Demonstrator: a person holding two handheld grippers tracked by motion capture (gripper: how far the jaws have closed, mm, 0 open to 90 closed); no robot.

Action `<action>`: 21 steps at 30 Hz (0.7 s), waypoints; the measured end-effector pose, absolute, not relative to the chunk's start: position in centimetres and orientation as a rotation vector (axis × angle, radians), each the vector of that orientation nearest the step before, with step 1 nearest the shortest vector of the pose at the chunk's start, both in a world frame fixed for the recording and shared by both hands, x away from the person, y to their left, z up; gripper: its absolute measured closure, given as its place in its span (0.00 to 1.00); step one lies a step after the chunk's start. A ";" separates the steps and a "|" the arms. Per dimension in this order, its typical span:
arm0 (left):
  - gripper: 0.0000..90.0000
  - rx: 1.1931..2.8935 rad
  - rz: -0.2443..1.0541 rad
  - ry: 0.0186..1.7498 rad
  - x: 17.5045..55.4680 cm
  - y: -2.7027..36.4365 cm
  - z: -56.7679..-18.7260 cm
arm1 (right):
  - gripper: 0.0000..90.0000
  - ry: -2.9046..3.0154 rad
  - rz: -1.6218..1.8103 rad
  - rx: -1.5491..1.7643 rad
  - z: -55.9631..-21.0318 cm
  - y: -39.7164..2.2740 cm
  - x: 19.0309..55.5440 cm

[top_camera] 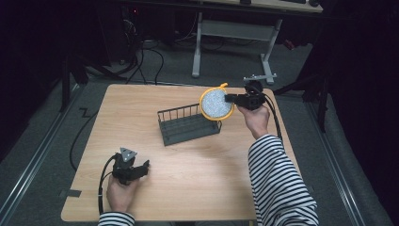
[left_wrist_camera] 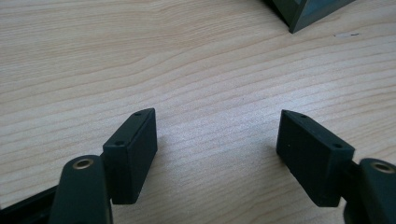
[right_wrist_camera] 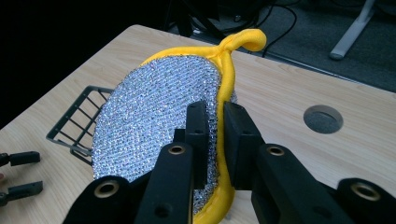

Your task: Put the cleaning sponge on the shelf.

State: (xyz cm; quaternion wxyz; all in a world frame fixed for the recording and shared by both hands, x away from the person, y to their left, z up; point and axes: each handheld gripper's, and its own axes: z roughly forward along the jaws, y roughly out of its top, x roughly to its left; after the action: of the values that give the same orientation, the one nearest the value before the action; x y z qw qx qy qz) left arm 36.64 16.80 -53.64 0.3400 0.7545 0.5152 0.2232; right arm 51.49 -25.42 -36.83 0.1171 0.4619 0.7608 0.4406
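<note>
Right gripper up over the far right part of the table, jaws clamped on the edge of a round scouring pad with a silver mesh face and a yellow rim. In the right gripper view the two black jaws pinch the pad near its yellow border, one on the silver face, the other behind the rim; a yellow loop sticks out at the top. Pad held off the table, on edge, just above the right end of a dark wire rack standing mid-table. Whether pad touches rack, cannot tell. Left gripper low at the near left of the table, well apart from the rack. Its jaws stand wide apart over bare wood, holding nothing.
</note>
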 end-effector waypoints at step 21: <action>0.33 1.962 0.579 1.340 36.6 16.8 -53.6 | 0.90 2.256 1.238 1.379 -39.3 -20.8 55.1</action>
State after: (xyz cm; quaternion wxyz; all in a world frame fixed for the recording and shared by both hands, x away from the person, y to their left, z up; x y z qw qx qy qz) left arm 36.63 16.80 -53.65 0.3412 0.7541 0.5151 0.2228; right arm 55.07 -20.83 -39.27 0.1105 0.4695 0.7679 0.4215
